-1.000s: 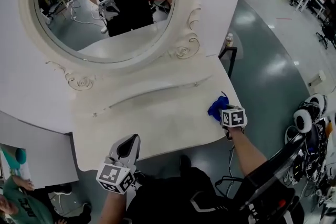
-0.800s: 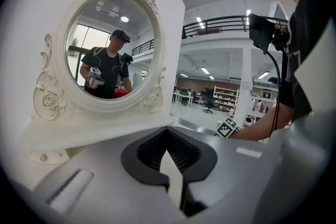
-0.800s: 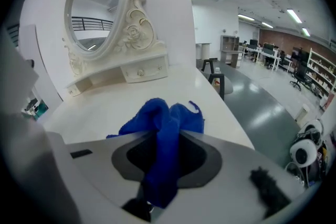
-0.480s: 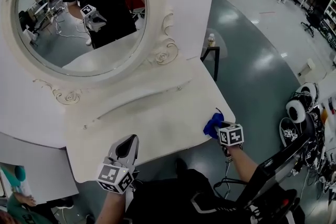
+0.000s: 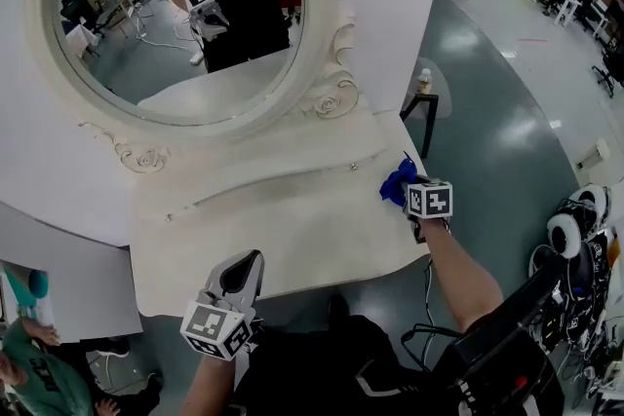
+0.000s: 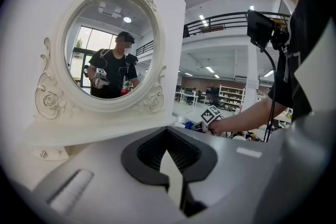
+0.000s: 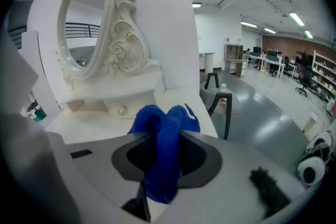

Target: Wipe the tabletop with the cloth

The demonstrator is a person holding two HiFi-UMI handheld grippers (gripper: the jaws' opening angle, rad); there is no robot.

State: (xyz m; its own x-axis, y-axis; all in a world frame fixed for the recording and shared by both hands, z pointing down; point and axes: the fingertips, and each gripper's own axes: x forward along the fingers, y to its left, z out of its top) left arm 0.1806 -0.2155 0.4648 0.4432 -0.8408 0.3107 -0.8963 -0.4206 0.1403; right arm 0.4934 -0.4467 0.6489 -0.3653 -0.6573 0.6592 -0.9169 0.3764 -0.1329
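Observation:
A blue cloth [image 5: 395, 182] lies bunched on the white tabletop [image 5: 292, 229] near its right edge, close to the raised drawer ledge. My right gripper [image 5: 408, 194] is shut on the cloth, which fills its jaws in the right gripper view, where the blue cloth [image 7: 165, 123] hides most of the right gripper [image 7: 167, 150]. My left gripper [image 5: 249, 260] hovers at the table's front edge, left of centre, jaws together and holding nothing. In the left gripper view the left gripper [image 6: 169, 145] points across the table toward the mirror.
An ornate oval mirror [image 5: 175, 15] stands at the back above a shallow drawer ledge [image 5: 263, 178] with small knobs. A black side table [image 5: 421, 104] carrying a bottle stands past the right edge. A white panel [image 5: 58, 278] and a person [image 5: 29, 360] are at the left.
The right gripper slid the cloth along the right edge, first toward the front corner, then back toward the mirror side. The left gripper stayed at the front edge.

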